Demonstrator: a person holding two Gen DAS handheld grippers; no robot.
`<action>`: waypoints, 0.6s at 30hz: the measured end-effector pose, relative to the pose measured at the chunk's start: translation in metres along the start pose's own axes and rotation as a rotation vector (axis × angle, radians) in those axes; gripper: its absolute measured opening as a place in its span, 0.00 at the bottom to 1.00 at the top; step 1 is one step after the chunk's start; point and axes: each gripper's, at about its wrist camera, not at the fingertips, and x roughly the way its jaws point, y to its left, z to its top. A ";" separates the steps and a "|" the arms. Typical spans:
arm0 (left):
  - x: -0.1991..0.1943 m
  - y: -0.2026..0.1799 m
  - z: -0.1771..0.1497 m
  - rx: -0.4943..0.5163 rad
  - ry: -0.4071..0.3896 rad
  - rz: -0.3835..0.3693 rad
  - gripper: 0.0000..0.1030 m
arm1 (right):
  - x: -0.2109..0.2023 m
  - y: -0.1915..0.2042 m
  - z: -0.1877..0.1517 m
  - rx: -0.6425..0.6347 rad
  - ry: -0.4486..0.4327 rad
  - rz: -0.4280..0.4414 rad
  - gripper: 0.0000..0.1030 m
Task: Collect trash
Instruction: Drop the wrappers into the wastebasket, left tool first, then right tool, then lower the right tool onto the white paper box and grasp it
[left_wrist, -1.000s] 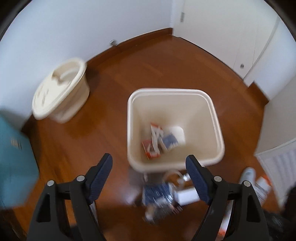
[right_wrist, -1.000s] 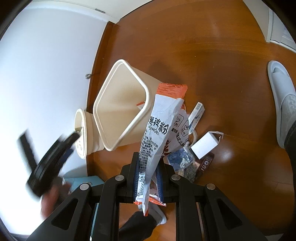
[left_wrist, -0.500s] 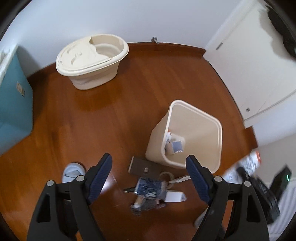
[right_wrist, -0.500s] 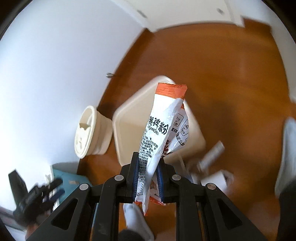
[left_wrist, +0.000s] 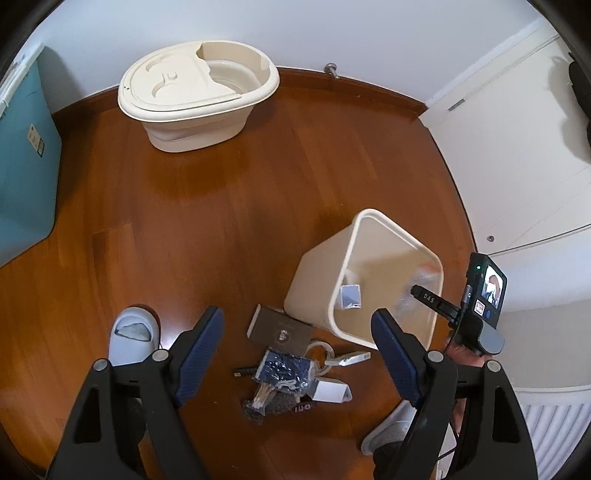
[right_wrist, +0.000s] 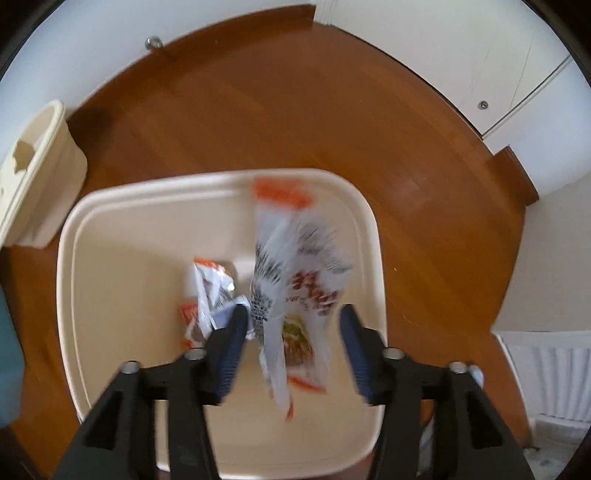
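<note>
Two claws are in play: the right claw (right_wrist: 291, 325), clamped on the white-and-orange packet (right_wrist: 291, 273) a moment ago, now stands wide, and the packet drops blurred into the cream bin (right_wrist: 110, 206) (one more piece collected, I judge). Left claw (left_wrist: 297, 356) hangs wide and empty above the floor litter (left_wrist: 291, 380), roughly six pieces, beside the bin. One lidded tub (left_wrist: 197, 98) sits by the wall.

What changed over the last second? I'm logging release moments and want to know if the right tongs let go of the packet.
Yes. The right tongs swung over the cream square plastic bin and opened; the white-and-orange printed plastic packet, clamped before, now drops blurred between the pads. The left tongs pulled back, staying open. The litter pile on the wooden floor is unchanged.
</note>
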 end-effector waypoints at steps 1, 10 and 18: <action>-0.002 -0.002 -0.001 0.009 -0.002 -0.004 0.79 | -0.008 -0.001 -0.003 -0.005 -0.011 -0.009 0.60; -0.021 0.016 0.003 0.034 0.017 -0.076 0.79 | -0.171 -0.038 -0.049 -0.181 -0.092 0.070 0.62; 0.030 0.052 -0.032 -0.033 0.080 0.080 0.79 | -0.171 -0.070 -0.184 -0.711 -0.233 0.132 0.93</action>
